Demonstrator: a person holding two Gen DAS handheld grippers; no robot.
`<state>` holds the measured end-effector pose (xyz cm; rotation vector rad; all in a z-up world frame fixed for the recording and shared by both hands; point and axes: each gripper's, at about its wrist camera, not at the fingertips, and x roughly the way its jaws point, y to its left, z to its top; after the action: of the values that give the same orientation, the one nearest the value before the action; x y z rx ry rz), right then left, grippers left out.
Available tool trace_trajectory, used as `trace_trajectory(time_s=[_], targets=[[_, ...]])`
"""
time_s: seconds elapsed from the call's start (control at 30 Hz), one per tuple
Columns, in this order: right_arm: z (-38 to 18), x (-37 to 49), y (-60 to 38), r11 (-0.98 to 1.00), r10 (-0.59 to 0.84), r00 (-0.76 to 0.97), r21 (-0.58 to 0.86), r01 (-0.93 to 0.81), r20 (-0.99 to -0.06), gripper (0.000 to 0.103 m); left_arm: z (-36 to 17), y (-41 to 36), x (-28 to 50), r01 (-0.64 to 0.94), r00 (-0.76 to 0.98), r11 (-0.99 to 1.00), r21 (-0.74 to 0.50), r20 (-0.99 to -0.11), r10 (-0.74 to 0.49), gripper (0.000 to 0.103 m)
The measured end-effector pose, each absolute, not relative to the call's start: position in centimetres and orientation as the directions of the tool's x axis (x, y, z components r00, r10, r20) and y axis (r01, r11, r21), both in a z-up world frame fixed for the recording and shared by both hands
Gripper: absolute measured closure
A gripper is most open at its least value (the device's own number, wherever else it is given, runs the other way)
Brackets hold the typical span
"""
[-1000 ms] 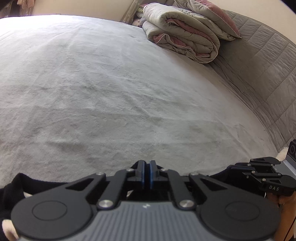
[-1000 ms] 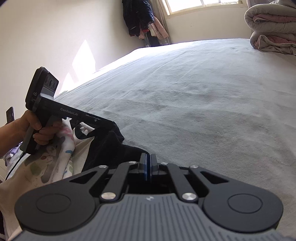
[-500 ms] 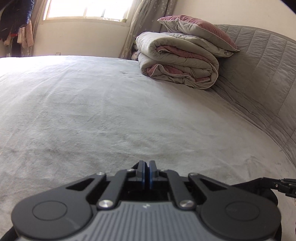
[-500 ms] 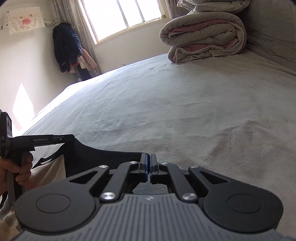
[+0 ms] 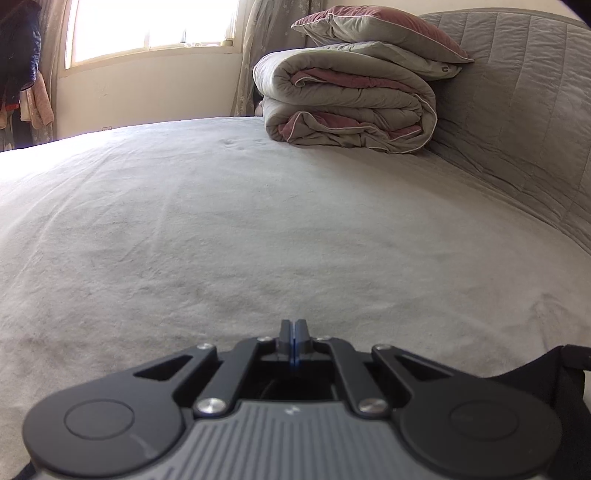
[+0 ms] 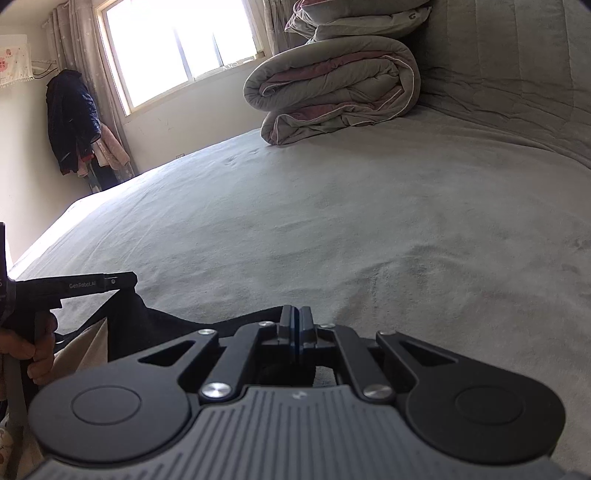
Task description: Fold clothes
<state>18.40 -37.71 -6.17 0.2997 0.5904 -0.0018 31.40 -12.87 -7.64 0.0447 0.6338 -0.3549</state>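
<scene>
A black garment (image 6: 166, 328) hangs stretched between my two grippers at the near edge of the grey bed (image 6: 332, 221). In the right wrist view, my left gripper (image 6: 129, 277) comes in from the left, held by a person's hand (image 6: 29, 350), and is shut on one corner of the garment. My right gripper (image 6: 295, 321) is shut, with the garment's top edge running up into its fingers. In the left wrist view, the left gripper (image 5: 293, 332) is shut and a strip of the black garment (image 5: 535, 373) shows at the lower right. Most of the garment is hidden below the grippers.
A folded grey-and-pink duvet (image 5: 351, 103) with a pillow (image 5: 376, 29) on top lies at the far end against a quilted headboard (image 5: 517, 92). Coats (image 6: 70, 118) hang by the window. A pale patterned cloth (image 6: 77, 350) shows behind the garment at the lower left.
Both grippers have swung to face up the bed, bringing the window and duvet into view. The black garment, bunched near the left gripper before, is now spread taut between the two.
</scene>
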Motion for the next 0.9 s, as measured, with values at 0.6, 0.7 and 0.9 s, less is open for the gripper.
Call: trace_trajectory(time_s=[0.6, 0.7, 0.9], targets=[[-6.5, 18.4, -36.8, 0.957, 0.112, 0.808, 0.280, 0.069, -0.579, 0.085, -3.9, -6.7, 28.7, 0.246, 0.745, 0.962, -0.122, -0.611, -0.268, 0.051], [-6.2, 18.4, -36.5, 0.957, 0.117, 0.814, 0.284, 0.062, -0.569, 0.066, -3.3, -4.6, 27.6, 0.221, 0.761, 0.972, -0.081, -0.609, -0.224, 0.045], [-5.5, 18.4, -35.5, 0.959, 0.128, 0.826, 0.281, 0.038, -0.550, 0.065, -3.4, 0.6, 26.9, 0.132, 0.766, 0.991, 0.020, -0.637, -0.089, 0.045]])
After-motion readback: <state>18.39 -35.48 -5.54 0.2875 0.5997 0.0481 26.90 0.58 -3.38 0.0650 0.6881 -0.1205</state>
